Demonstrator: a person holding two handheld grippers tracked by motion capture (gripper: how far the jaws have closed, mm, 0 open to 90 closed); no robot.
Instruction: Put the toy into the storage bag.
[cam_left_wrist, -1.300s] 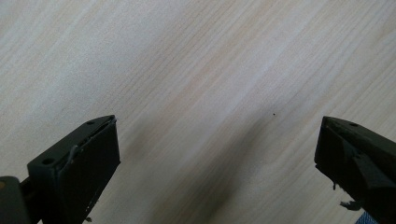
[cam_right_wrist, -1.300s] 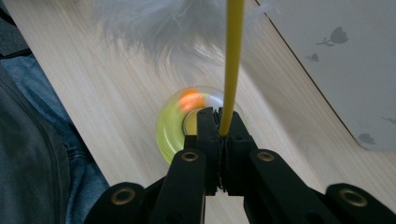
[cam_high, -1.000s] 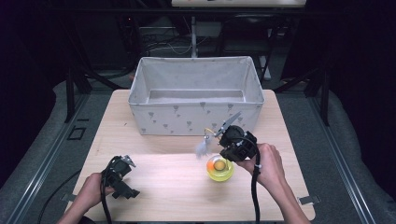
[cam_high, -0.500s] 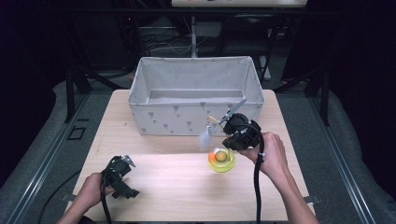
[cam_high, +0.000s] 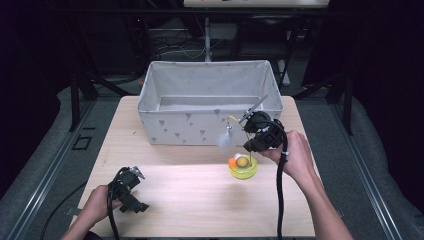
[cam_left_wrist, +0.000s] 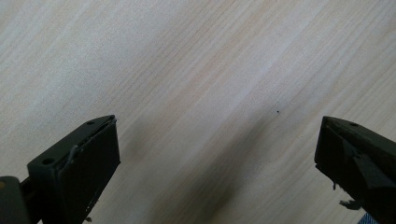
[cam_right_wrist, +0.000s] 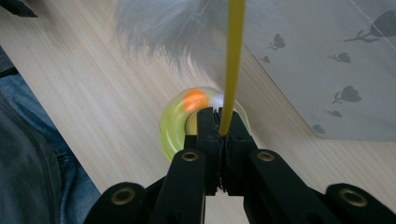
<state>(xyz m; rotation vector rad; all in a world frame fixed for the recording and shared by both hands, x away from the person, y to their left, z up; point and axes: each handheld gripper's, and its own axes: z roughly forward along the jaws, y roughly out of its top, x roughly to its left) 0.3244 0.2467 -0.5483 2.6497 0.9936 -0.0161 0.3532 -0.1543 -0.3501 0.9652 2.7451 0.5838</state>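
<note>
Right gripper view: our right gripper (cam_right_wrist: 219, 133) has its jaws pinched tight on the toy's yellow wire (cam_right_wrist: 232, 65), w/ the toy base (cam_high: 243, 168) just in front of the fabric bin (cam_high: 210, 75). We judge binning not yet done. Left gripper (cam_left_wrist: 219, 154), jaws wide, holds nothing, well off from bin.

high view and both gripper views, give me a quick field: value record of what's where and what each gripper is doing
surface: wooden table
bin: grey fabric bin at the far side of the table
toy: yellow round base with an orange ball, in front of the bin
toy wand: yellow wire with a white feather hanging from it
right gripper: shut on the yellow wire, above the base
left gripper: open, holds nothing, near the table's front left
base motion: blurred in the right gripper view
</note>
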